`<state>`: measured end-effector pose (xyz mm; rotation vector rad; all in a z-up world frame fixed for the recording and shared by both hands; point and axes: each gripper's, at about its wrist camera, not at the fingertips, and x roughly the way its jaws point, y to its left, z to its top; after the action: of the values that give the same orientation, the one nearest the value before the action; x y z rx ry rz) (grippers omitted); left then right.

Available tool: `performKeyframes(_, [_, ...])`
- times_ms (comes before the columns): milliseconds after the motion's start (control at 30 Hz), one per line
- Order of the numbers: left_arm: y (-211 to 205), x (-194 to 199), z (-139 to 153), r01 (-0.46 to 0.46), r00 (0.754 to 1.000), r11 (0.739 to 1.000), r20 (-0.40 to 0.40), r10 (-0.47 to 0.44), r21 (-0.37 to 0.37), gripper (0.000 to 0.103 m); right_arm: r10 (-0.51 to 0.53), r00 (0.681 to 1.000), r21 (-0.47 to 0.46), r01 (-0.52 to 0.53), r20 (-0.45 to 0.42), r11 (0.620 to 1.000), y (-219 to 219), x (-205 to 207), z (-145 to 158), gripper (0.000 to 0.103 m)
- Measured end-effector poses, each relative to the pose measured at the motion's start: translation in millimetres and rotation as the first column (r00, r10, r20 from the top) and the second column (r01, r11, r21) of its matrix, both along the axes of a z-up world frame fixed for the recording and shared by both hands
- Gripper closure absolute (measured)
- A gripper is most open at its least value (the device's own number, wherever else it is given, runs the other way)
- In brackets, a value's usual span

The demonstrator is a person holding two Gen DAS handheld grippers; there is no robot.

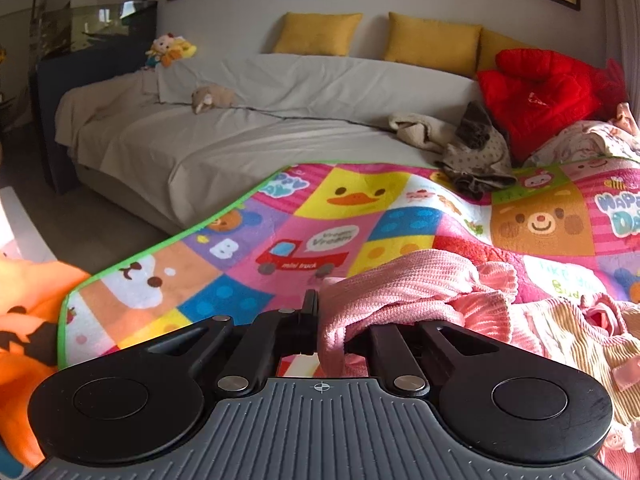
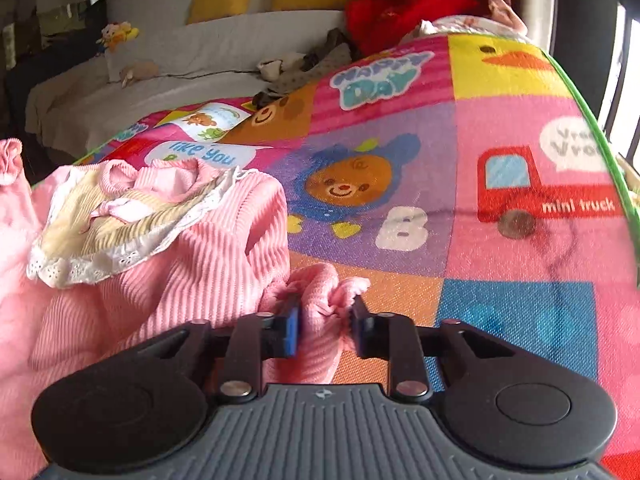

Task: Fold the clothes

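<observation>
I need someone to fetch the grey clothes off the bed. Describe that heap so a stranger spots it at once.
Start at the long bed under the grey sheet with yellow cushions behind. Where the colourful cartoon play mat overlaps it, the crumpled grey dotted garment lies on the mat's far edge. It is the only drab heap, just left of the bright red puffy jacket.

A pink ribbed knit garment [image 2: 192,264] lies rumpled on the patchwork cartoon play mat [image 2: 400,128]. Its cream corduroy collar with white lace trim [image 2: 100,236] faces up, and a bunched pink fold rises at the garment's near edge.
</observation>
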<state>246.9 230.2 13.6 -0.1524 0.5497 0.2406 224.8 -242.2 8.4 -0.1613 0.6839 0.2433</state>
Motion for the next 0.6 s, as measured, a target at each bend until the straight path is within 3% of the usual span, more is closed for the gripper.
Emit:
performKeyframes(133, [-4, 0, 7, 0.035, 0.999, 0.999, 0.033, -0.034, -0.026, 0.097, -0.105, 0.967, -0.121, 0.136, 0.232, 0.983, -29, 3, 48, 0.086])
performKeyframes(233, [-4, 6, 10, 0.049, 0.998, 0.997, 0.052, -0.046, -0.053, 0.096, -0.289, 0.891, -0.114, 0.346, 0.349, 0.931, -91, 16, 89, 0.086])
performKeyframes(333, [-6, 21, 6, 0.059, 0.997, 0.991, 0.050, -0.054, -0.121, 0.096, -0.351, 0.845, -0.141, 0.437, 0.404, 0.888, -124, 25, 101, 0.086])
performKeyframes(433, [-10, 39, -2, 0.043, 0.999, 0.991, 0.017, -0.041, -0.128, 0.091, -0.337, 0.852, -0.110, 0.410, 0.401, 0.905, -133, 31, 96, 0.085])
performKeyframes(467, [-6, 45, -7, 0.042, 0.999, 0.985, -0.022, -0.047, -0.167, 0.079, -0.344, 0.868, -0.111, 0.405, 0.358, 0.908, -132, 37, 91, 0.082])
performKeyframes(500, [-2, 51, -13, 0.040, 0.997, 0.978, -0.060, -0.053, -0.205, 0.060, -0.350, 0.883, -0.111, 0.400, 0.314, 0.910, -132, 43, 85, 0.078])
performKeyframes(600, [14, 48, -24, 0.030, 0.989, 0.954, -0.130, -0.072, -0.299, 0.043, -0.363, 0.901, -0.099, 0.394, 0.239, 0.914, -130, 47, 72, 0.069])
